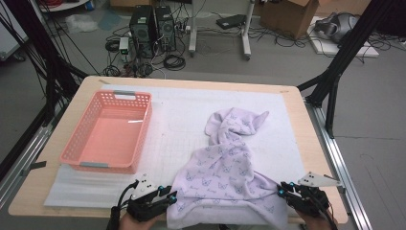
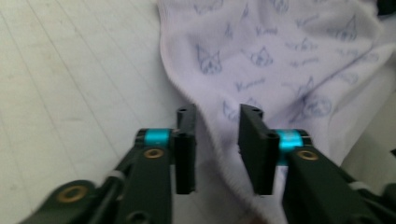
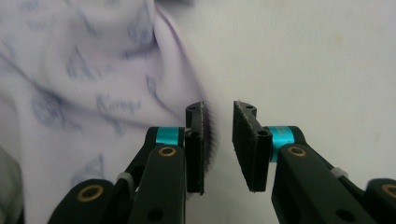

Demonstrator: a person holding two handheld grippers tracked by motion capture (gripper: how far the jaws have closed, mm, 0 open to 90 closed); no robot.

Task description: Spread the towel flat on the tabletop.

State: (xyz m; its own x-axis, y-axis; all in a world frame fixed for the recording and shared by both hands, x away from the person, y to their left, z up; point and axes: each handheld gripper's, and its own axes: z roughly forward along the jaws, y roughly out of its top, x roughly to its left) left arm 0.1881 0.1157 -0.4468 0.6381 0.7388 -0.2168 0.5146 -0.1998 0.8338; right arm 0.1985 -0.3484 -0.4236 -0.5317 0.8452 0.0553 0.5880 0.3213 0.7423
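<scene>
A pale lilac cloth [image 1: 225,167] with small blue cat prints lies crumpled on the white mat, running from the table's middle to its near edge. My left gripper [image 1: 172,195] is at the cloth's near left corner. In the left gripper view its jaws [image 2: 217,112] stand apart with the cloth's hem [image 2: 219,154] running through the gap, not pinched. My right gripper [image 1: 280,189] is at the near right corner. In the right gripper view its jaws [image 3: 218,106] are apart too, and the cloth's edge [image 3: 187,79] lies against the left jaw.
An empty pink plastic basket [image 1: 143,134] sits at the left on the white foam mat [image 1: 177,120]. The wooden table [image 1: 306,129] ends close behind both hands. Black frame legs, computer towers and cables stand on the floor beyond.
</scene>
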